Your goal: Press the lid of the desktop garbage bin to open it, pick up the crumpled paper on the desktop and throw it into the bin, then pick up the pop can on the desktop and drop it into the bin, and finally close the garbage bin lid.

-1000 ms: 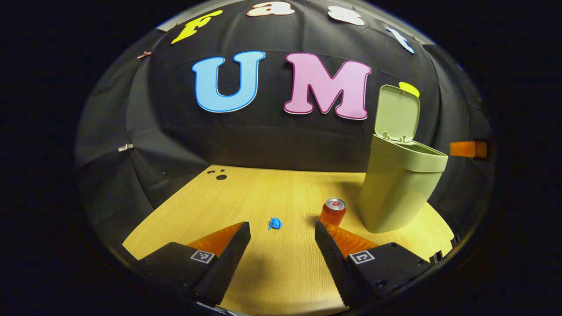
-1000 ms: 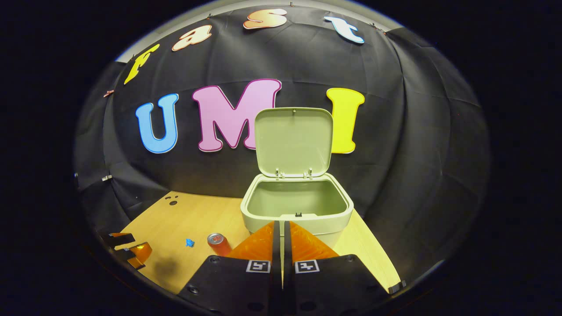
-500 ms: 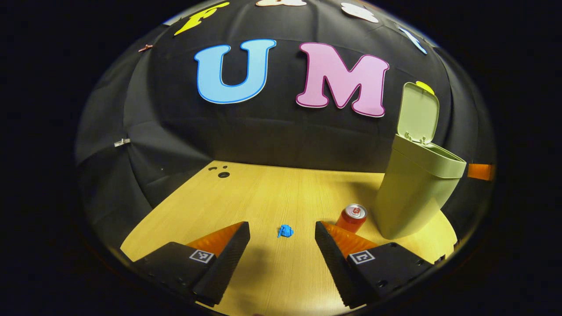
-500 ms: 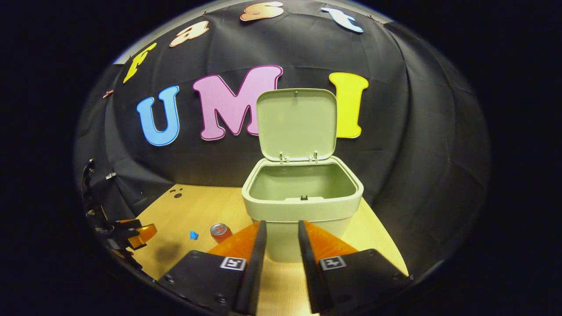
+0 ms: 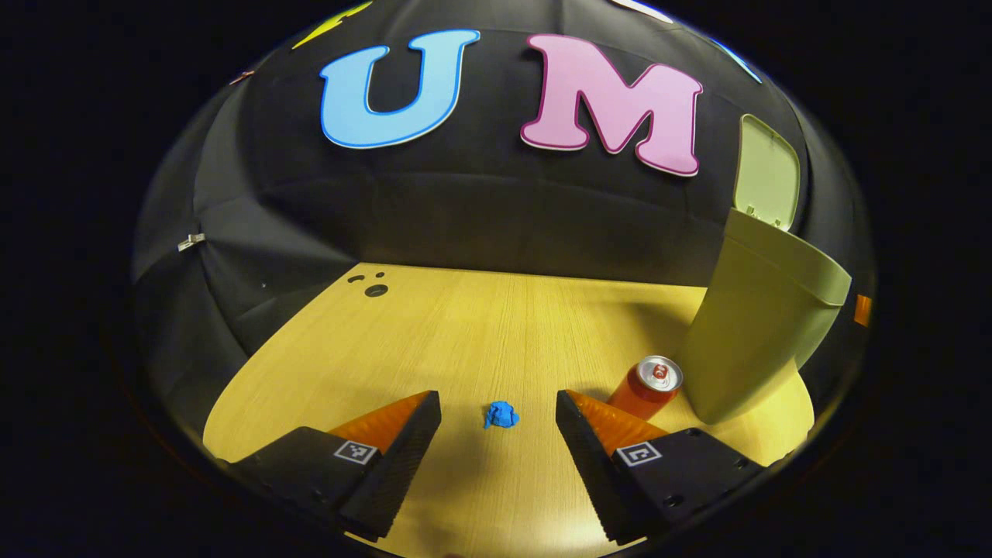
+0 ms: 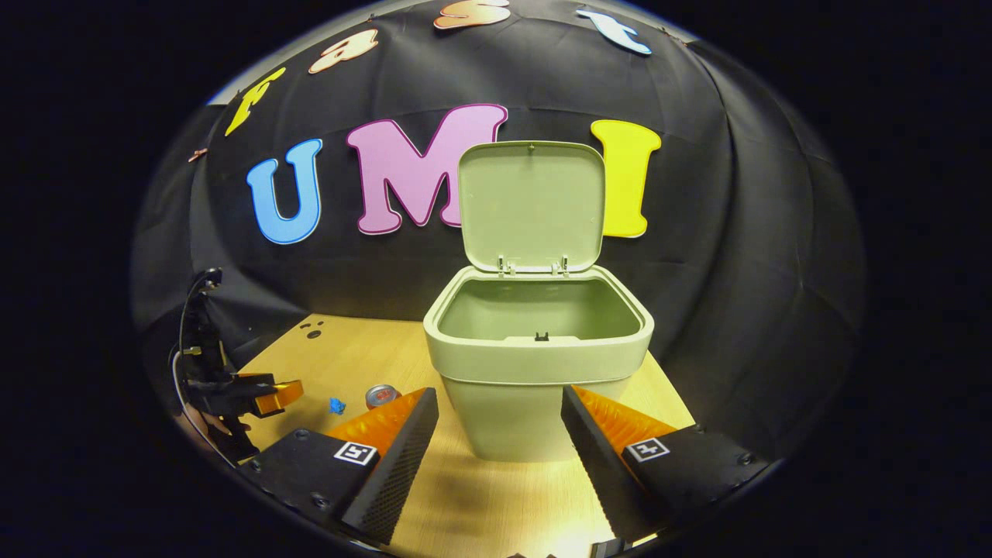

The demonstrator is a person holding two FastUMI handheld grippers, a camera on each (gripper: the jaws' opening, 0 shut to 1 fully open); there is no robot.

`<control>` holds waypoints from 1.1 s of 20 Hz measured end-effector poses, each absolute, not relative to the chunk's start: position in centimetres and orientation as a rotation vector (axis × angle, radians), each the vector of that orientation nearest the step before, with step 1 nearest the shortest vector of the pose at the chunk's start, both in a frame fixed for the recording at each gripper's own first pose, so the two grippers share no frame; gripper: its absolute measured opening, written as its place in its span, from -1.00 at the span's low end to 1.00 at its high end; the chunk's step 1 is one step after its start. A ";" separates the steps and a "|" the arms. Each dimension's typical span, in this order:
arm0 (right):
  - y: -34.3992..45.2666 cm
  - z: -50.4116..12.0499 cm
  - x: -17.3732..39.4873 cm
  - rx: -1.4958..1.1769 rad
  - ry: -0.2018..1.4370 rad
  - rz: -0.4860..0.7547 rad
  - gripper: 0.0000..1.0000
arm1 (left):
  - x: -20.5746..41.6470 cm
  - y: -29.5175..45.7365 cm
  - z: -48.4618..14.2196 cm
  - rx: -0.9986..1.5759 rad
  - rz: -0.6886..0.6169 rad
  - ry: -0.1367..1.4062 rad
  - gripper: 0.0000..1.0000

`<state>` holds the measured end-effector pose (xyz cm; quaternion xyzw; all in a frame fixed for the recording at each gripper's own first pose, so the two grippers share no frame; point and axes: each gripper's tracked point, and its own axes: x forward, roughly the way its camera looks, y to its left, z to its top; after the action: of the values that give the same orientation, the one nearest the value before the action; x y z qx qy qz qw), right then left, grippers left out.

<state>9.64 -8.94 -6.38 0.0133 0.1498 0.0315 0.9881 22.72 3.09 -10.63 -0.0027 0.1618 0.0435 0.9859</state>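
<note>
In the left gripper view, the paper (image 5: pixel 501 415), a small blue crumpled ball, is seen lying on the worktop (image 5: pixel 465 333) just ahead of the left hand-held gripper (image 5: pixel 498 442), lined up with the gap between its fingers and a little beyond their tips. The can (image 5: pixel 645 387) is placed upright just past the right-hand finger, partly hidden by it, and close beside the bin (image 5: pixel 756 329), which is seen at the right edge with its lid (image 5: pixel 766 172) raised. The left hand-held gripper is held wide apart; nothing is gripped or touched by it.

In the right gripper view, the bin (image 6: pixel 539 364) is found straight ahead of the right hand-held gripper (image 6: pixel 500 442), its lower body framed between the two fingers, though whether the fingers touch its walls cannot be told. The lid (image 6: pixel 532 205) is stood up on its hinges at the back and the inside of the bin is laid open. The right hand-held gripper is spread wide, and nothing is clamped in it. The can (image 6: pixel 381 396) is seen left of the bin, just behind the left-hand finger, and the paper (image 6: pixel 336 405) lies a little farther left on the worktop (image 6: pixel 364 364). The left hand-held gripper (image 6: pixel 271 394) is seen at the far left edge, near the paper, with a hand (image 6: pixel 205 425) behind it
</note>
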 end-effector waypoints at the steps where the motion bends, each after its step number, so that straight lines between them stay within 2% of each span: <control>1: -9.0 -6.7 9.8 0.025 0.306 0.064 1.00 | 23.4 3.0 -11.2 -0.004 0.085 0.339 0.92; 13: -8.5 -9.8 10.6 0.019 0.388 0.081 1.00 | 30.2 3.6 -18.7 0.091 0.091 0.494 0.92; 14: -8.4 -10.0 10.6 0.022 0.394 0.083 0.90 | 30.5 3.6 -19.0 0.097 0.087 0.503 0.93; 15: -8.2 -10.2 10.6 0.023 0.399 0.086 1.00 | 30.7 3.5 -19.6 0.096 0.084 0.514 0.92; 22: -7.6 -11.4 10.6 0.014 0.426 0.096 1.00 | 31.2 2.4 -22.0 0.095 0.055 0.567 0.83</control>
<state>10.58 -7.58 -11.35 0.0069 0.2112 0.0475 0.9763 31.22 2.37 -22.01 0.0468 0.2797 0.0271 0.9586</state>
